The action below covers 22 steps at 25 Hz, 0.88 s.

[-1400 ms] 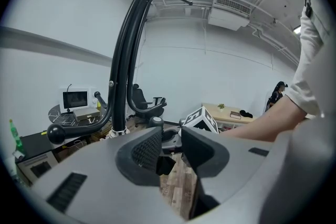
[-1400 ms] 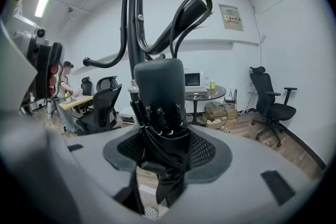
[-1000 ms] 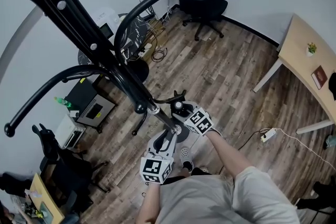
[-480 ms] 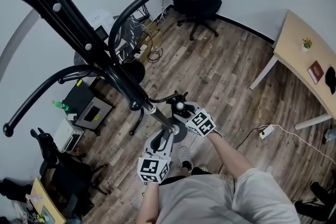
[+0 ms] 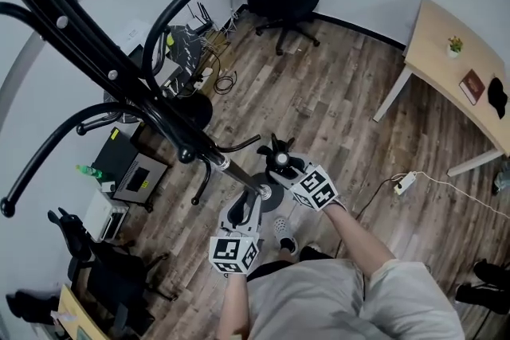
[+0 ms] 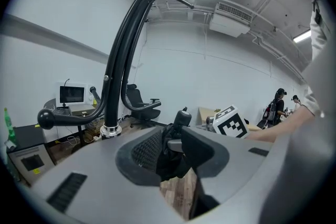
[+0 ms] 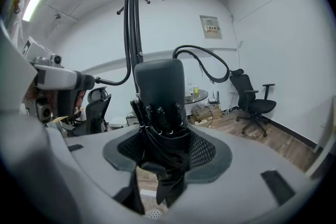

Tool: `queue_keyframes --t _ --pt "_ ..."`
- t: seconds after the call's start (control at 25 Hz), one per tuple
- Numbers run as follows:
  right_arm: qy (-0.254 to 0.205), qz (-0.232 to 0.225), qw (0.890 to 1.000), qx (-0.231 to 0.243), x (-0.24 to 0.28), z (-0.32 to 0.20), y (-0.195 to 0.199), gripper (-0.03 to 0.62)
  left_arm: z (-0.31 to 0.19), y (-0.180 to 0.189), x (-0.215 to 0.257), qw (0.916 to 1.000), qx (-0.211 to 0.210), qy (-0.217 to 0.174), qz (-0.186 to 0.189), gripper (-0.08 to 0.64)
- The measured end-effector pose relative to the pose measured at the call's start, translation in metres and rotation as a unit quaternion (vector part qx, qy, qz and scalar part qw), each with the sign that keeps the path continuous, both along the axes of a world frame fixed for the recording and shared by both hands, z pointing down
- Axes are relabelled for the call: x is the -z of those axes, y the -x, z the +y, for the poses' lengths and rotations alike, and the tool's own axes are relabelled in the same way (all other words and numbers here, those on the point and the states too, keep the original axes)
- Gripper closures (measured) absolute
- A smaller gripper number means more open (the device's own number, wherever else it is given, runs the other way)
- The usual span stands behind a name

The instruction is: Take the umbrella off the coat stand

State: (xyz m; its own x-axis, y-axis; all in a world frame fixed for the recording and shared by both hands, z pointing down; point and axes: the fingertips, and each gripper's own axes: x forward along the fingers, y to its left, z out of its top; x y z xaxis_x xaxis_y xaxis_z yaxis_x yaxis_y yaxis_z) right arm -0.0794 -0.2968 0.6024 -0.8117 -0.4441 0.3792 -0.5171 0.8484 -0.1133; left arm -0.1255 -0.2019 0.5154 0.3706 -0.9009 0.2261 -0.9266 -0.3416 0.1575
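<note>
Both grippers are on the folded black umbrella (image 7: pixel 159 113) now. The right gripper (image 7: pixel 160 157) clamps the gathered fabric just below the rib tips. The left gripper (image 6: pixel 169 147) pinches dark cloth, with the knobbed end poking up behind its jaws. In the head view the umbrella sits low beside the coat stand (image 5: pixel 127 84) pole, mostly hidden by the two grippers. Whether it hangs on the thin hook (image 5: pixel 239 146) or clear of it cannot be told.

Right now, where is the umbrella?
Low centre in the head view, the umbrella sits beside the lower pole of the coat stand, gripped by the left gripper and right gripper.
</note>
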Motion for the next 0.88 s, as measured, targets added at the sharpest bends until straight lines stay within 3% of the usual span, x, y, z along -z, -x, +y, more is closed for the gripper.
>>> queue_keyframes --t 0.44,0.88 --pt "-0.001 -0.031 0.999 -0.041 0.025 0.037 -0.061 0.364 0.011 -0.019 0.003 1.0 0.004 -0.005 0.001 0.434" --pt "0.006 -0.04 0.997 -0.063 0.045 0.079 -0.095 0.365 0.036 -0.045 -0.001 0.9999 -0.002 0.0 -0.014 0.434"
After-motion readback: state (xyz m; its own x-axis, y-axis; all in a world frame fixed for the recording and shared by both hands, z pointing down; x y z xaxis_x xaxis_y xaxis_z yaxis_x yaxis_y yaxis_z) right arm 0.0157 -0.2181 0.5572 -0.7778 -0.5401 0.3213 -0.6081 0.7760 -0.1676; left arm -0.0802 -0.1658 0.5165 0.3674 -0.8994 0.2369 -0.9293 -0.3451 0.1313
